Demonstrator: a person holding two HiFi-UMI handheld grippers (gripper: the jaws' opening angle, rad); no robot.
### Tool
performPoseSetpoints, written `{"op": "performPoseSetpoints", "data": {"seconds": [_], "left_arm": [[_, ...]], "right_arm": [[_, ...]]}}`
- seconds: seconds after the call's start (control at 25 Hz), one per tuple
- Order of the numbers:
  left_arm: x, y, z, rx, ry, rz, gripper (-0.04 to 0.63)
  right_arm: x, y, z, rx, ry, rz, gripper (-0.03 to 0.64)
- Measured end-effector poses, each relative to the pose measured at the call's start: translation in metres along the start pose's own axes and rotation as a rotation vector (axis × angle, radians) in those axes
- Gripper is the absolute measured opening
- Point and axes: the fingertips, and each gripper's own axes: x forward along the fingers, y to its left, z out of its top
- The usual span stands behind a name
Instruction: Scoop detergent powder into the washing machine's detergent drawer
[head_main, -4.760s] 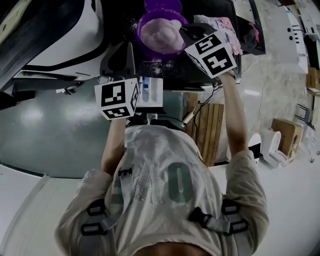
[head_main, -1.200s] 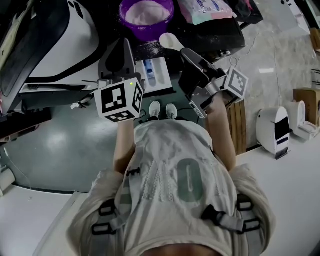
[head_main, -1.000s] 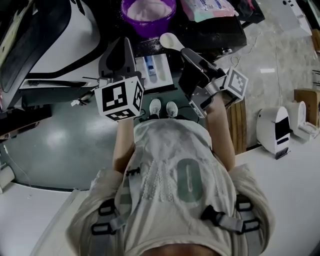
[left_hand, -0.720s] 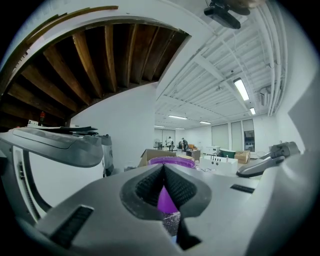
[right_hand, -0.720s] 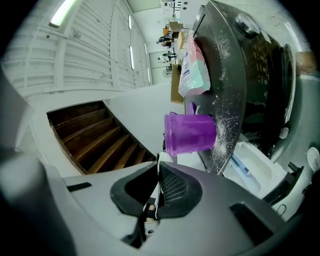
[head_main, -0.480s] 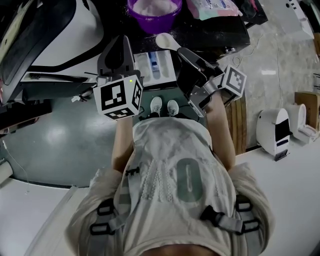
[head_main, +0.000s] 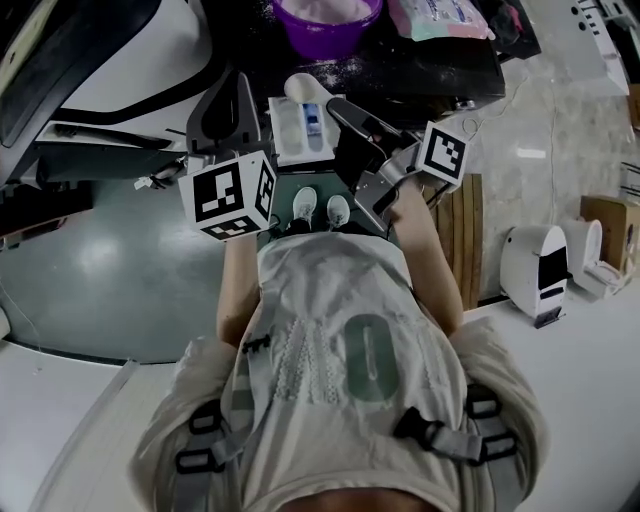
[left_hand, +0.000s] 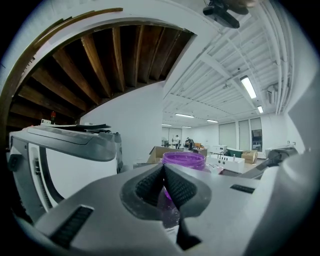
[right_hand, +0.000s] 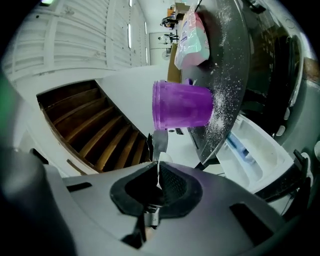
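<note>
A: Status of the right gripper (right_hand: 157, 172)?
B: Clamped on the thin handle of the white spoon (head_main: 300, 88), with the bowl over the machine-side end of the open detergent drawer (head_main: 283, 135). Loaded or empty, can't tell.
A: And the left gripper (left_hand: 163, 170)?
B: Pinched together on nothing, parked just left of the drawer.
A: Powder source?
B: Purple tub (head_main: 330, 22) on the washer top behind the drawer, with powder inside and spilled grains around it.
A: Step in hand?
B: Probably tipping the scoop into a compartment.
A: How to do it well?
B: Hold the bowl low, inside the drawer walls. Aim for the wide left compartment, likely not the one with the blue insert. Roll the wrist slowly. Grip firm, to stop the handle twisting. No shaking over the rim.
</note>
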Motion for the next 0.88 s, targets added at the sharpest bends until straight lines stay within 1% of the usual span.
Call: {"op": "performPoseSetpoints", "data": {"seconds": [0.24,0.52,0.88], "left_arm": [[-0.011,0.016,-0.008,-0.006,0.022,0.054,0.021],[-0.027,0.036,-0.021,-0.015,0.058,0.118,0.020],[-0.041,0.054,-0.042,-0.036,0.101,0.165,0.021]], "right_arm": [[0.012,-0.010,-0.010,-0.047,0.056,-0.044,0.012],[0.017,-0.028,-0.022,-0.056,0.106,-0.093,0.012],[0.016,-0.059,-0.026,-0.096,0.141,-0.185,0.012]]}}
